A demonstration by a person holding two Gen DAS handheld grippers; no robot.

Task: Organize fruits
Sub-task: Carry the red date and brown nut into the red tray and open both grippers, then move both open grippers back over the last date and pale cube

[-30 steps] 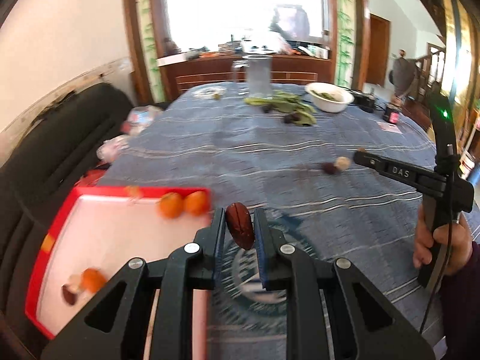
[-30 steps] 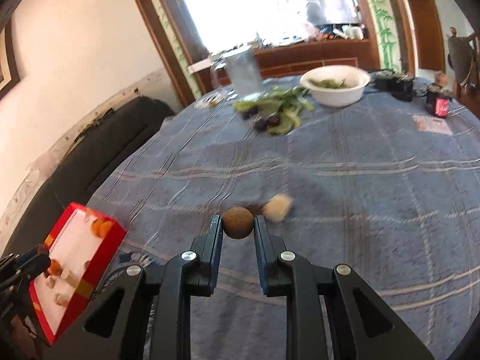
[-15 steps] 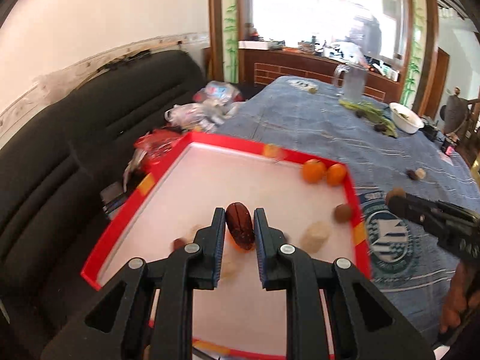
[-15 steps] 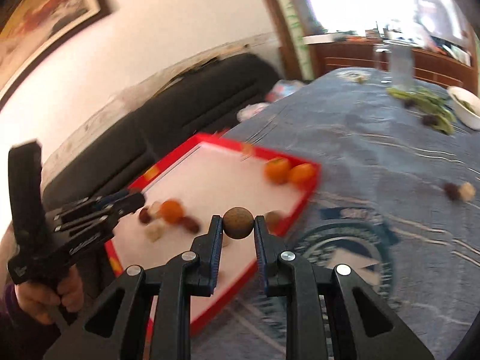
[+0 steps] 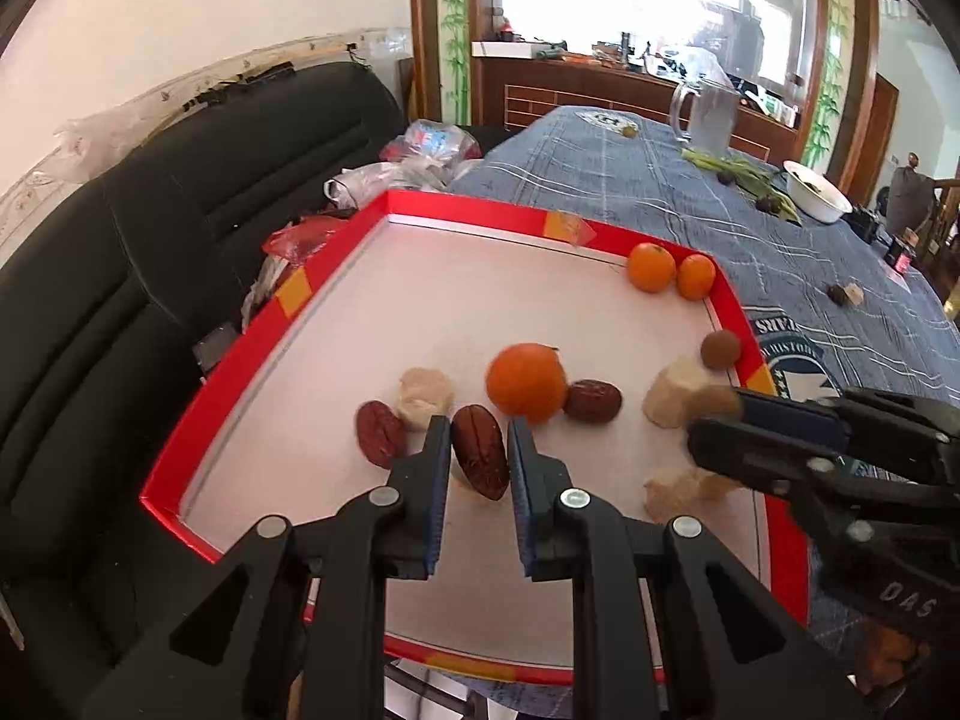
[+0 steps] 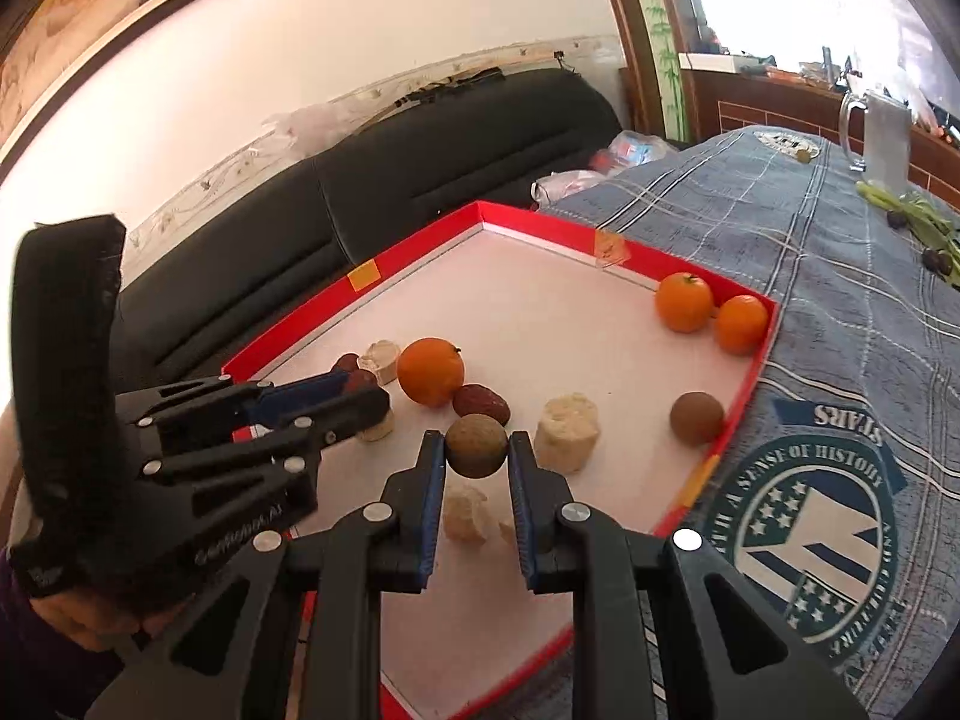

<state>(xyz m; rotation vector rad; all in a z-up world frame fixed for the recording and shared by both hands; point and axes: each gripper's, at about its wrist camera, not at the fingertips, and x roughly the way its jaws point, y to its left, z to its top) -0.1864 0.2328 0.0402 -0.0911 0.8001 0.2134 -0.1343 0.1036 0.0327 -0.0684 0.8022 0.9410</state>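
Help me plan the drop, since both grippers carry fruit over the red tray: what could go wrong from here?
The left gripper holds a red date just above another date and a pale chunk; dropping could knock them. The right gripper's round brown fruit may roll across the red tray. The grippers sit close and could collide.

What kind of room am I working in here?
Most likely a home living or dining room: a black sofa beside a table with a blue plaid tablecloth, a framed painting on the wall.
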